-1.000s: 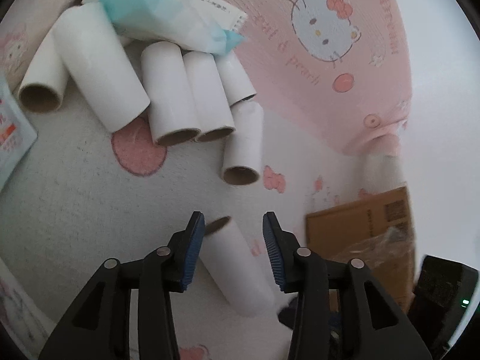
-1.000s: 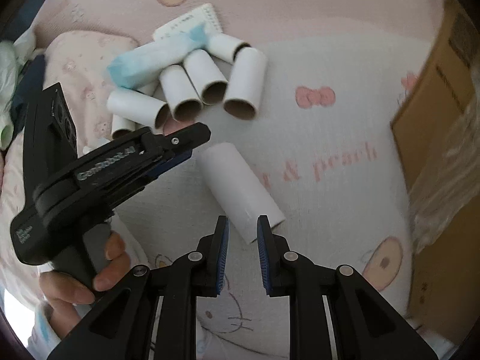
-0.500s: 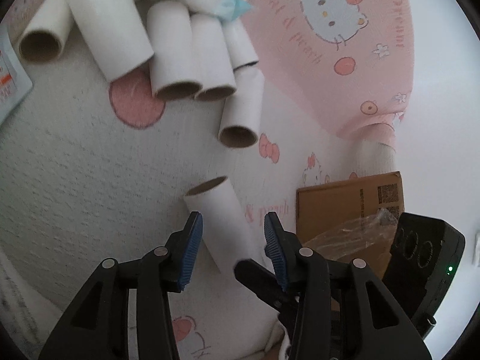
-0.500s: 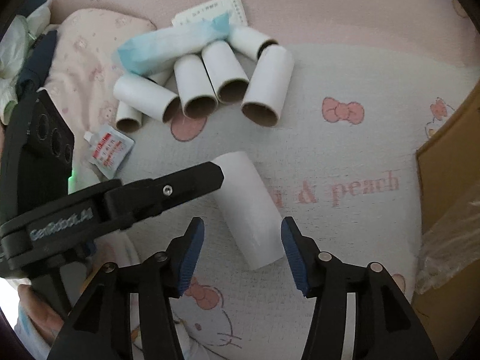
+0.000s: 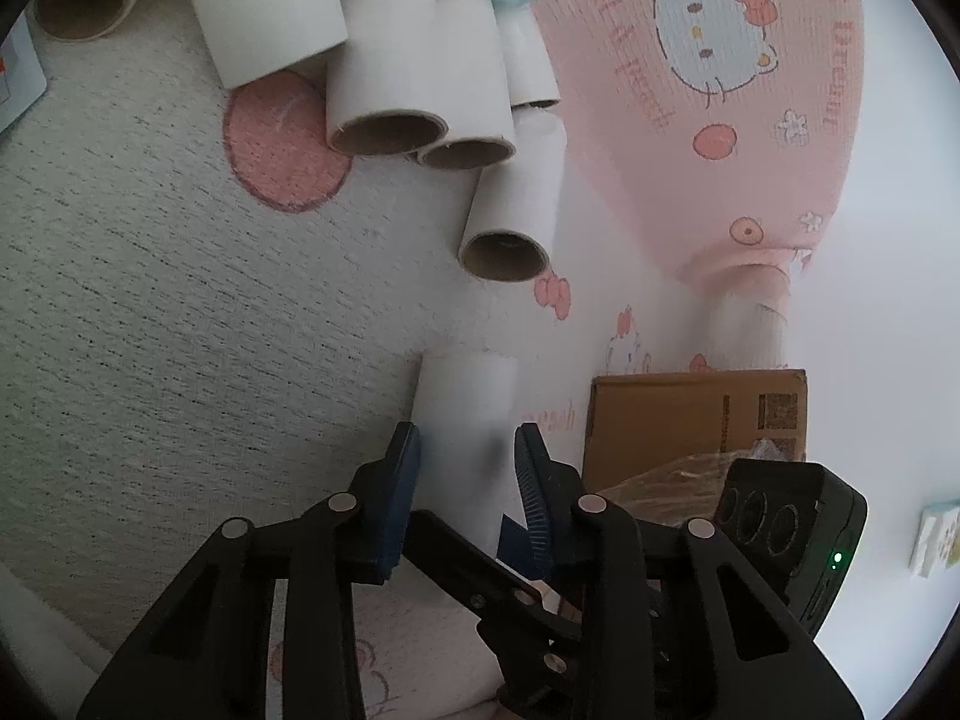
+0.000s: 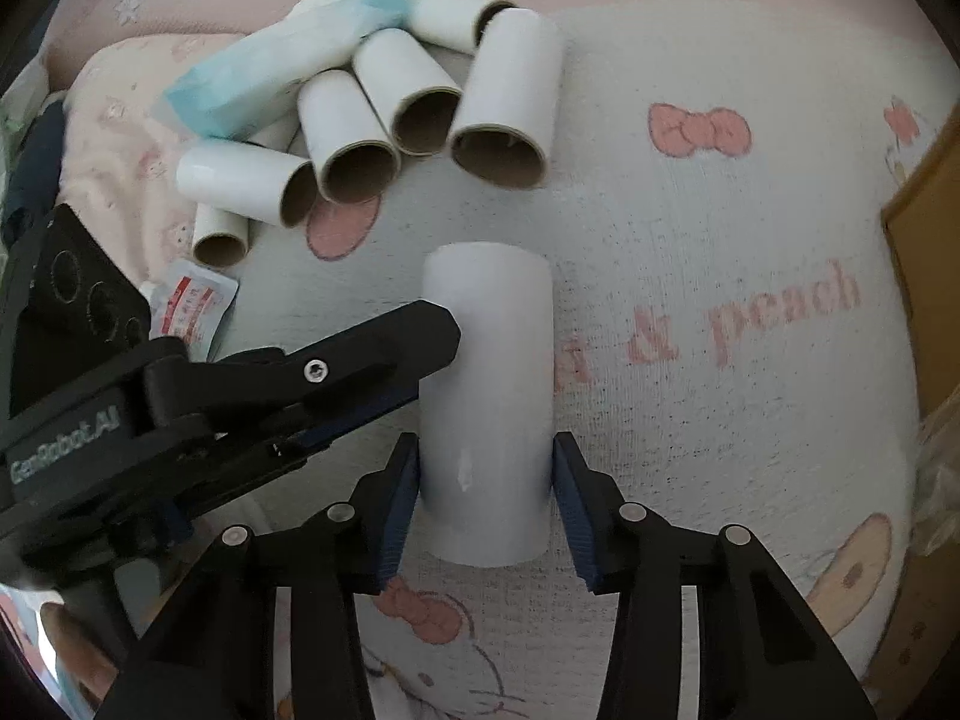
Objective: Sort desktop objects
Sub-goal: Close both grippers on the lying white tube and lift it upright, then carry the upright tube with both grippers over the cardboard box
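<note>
A lone white cardboard tube (image 6: 487, 396) lies on the Hello Kitty blanket (image 6: 750, 240); it also shows in the left wrist view (image 5: 465, 432). My right gripper (image 6: 483, 486) is open, its jaws on either side of the tube's near end, close to its sides. My left gripper (image 5: 467, 468) is open, its jaws also either side of the tube, coming from the left side (image 6: 336, 372). A pile of several white tubes (image 6: 420, 102) lies farther back, also seen in the left wrist view (image 5: 414, 66).
A blue and white tissue pack (image 6: 300, 60) rests on the pile. A small red and white sachet (image 6: 192, 306) lies left. A brown cardboard box (image 5: 690, 420) with crinkled plastic stands at the right (image 6: 924, 276).
My right gripper opened wide and moved forward around the lone tube's near end. My left gripper moved closer so its jaws flank the tube. The tube now lies in line with both grippers.
</note>
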A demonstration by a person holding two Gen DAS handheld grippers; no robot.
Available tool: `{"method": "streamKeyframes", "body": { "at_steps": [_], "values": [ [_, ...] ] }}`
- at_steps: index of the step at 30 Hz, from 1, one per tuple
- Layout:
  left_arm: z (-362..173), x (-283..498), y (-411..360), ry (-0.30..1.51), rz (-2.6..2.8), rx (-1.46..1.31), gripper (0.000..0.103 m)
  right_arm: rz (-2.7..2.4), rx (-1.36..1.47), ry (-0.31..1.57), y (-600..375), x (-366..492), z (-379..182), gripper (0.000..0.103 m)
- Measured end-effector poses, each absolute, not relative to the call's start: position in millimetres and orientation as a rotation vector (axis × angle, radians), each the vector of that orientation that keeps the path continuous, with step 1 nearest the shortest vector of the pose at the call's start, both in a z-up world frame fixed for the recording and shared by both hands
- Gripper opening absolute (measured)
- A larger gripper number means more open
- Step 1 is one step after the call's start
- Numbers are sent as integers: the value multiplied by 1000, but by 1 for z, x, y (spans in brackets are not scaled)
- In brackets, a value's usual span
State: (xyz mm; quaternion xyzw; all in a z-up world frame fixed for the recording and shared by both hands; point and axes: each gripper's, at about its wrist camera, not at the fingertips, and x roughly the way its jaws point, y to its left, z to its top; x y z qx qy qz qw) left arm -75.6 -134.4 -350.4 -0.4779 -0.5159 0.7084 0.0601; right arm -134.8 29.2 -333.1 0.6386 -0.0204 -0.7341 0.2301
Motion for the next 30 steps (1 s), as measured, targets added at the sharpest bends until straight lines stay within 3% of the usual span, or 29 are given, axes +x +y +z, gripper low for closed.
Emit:
{"method": "streamKeyframes", "body": {
  "at_steps": [6,14,25,30],
  "values": [
    [-361,-81,-133,-1596,2071,-1487,41,-2014,1761,-67,31,-135,-333,41],
    [-352,-82,-125,-1510,2097,-1461,41,-2055,1752,-83,35,-129,-328,41],
    [-327,-75,-124,-1513,2051,-1357,41,-2097,1653,-29,47,-115,-293,41],
    [-297,-69,-114,-1431,2123,-1334,42,-2104,1598,-57,49,-106,-277,41]
  ]
}}
